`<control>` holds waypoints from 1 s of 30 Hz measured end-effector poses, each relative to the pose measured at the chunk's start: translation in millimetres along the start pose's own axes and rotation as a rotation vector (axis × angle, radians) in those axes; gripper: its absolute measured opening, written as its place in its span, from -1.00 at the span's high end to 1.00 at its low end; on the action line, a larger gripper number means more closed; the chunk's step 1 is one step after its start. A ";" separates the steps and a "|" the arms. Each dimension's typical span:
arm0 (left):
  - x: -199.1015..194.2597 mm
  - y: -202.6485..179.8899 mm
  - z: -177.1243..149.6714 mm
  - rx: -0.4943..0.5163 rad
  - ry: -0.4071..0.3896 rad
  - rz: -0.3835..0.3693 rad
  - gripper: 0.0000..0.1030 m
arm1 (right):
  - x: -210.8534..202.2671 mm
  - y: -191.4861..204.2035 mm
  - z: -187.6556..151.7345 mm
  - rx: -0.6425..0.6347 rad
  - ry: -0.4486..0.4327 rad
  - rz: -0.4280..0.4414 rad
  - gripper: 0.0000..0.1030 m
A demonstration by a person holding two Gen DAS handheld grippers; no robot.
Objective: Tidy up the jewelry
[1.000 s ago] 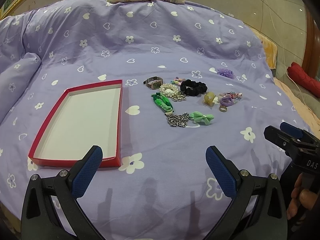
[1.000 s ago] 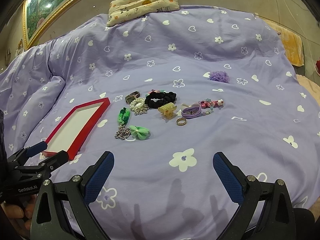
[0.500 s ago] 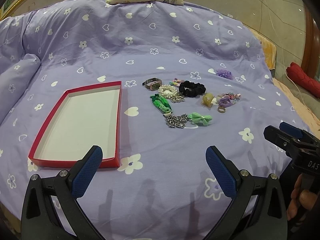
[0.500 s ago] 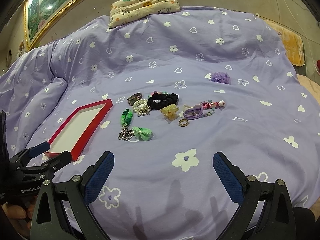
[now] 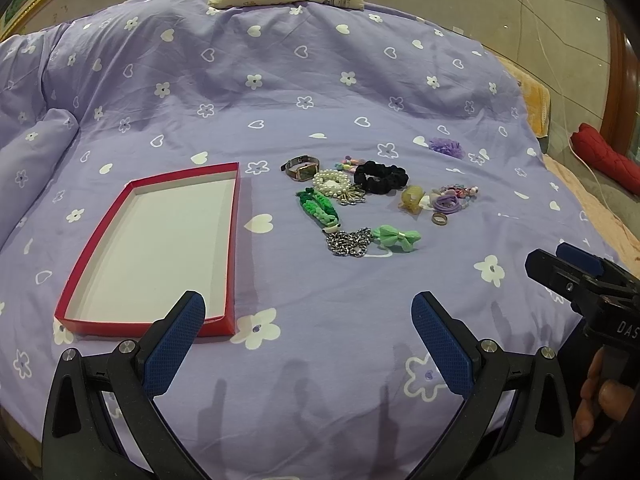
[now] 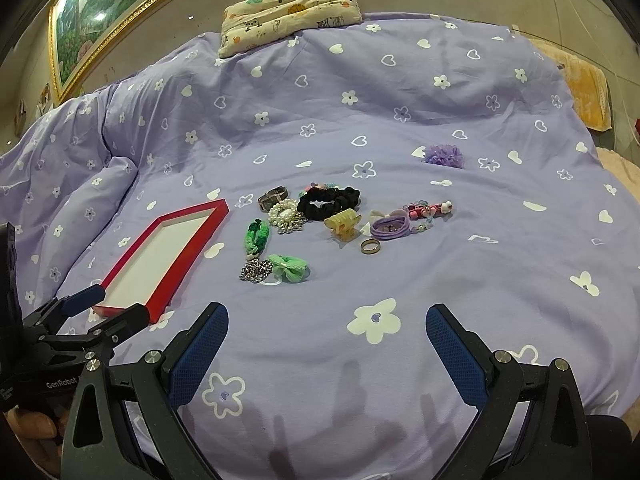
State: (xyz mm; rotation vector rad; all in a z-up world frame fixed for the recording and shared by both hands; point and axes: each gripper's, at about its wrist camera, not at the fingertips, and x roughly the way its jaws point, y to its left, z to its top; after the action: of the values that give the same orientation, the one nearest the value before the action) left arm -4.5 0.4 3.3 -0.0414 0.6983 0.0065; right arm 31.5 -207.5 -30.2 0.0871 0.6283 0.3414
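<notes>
Both grippers, left gripper (image 5: 308,332) and right gripper (image 6: 326,346), edged slightly nearer the jewelry pile (image 5: 360,204); jaws wide apart, holding nothing. Red tray (image 5: 234,240) bare, nothing sorted yet. Approach only.

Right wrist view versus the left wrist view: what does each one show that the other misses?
Only the right wrist view shows the framed painting on the wall, plus the left gripper at its left edge.

Only the left wrist view shows the red cushion at far right, with the right gripper beside it.

Both share the purple bedspread, the red tray with nothing in it, the cluster of jewelry including the black scrunchie and ring, and the pillow.
</notes>
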 end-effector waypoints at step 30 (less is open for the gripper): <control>30.7 -10.6 20.2 0.048 0.037 -0.089 -1.00 | 14.3 -21.8 15.8 0.062 0.020 0.009 -0.95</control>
State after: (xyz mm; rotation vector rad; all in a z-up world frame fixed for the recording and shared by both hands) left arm 32.2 -9.7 -0.5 -0.0267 0.7324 -0.0964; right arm 57.8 -222.9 -29.5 0.1458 0.6585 0.3320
